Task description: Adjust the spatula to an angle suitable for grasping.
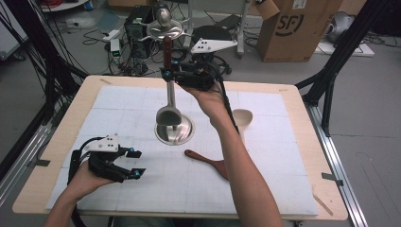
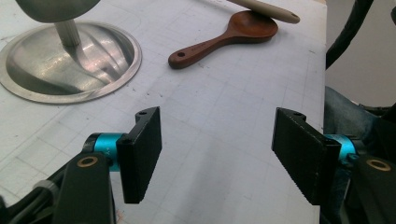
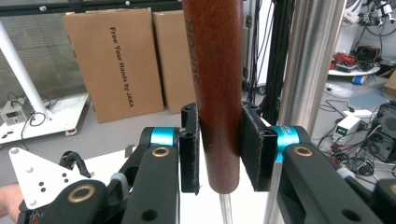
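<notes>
High view: right tool (image 1: 166, 73) grasps ladle (image 1: 169, 115) by its wooden handle, upright over metal bowl (image 1: 174, 129); left tool (image 1: 135, 163) released, empty, above tabletop (image 1: 265, 189).

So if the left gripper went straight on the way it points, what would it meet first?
Probably the brown wooden spoon, judging from the left gripper view. The steel bowl sits off to one side. Depth is hard to judge.

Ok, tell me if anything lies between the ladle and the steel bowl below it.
Nothing visible does. The ladle hangs upright from the right tongs, its scoop directly over the steel bowl; the brown spoon lies off to the side.
</notes>
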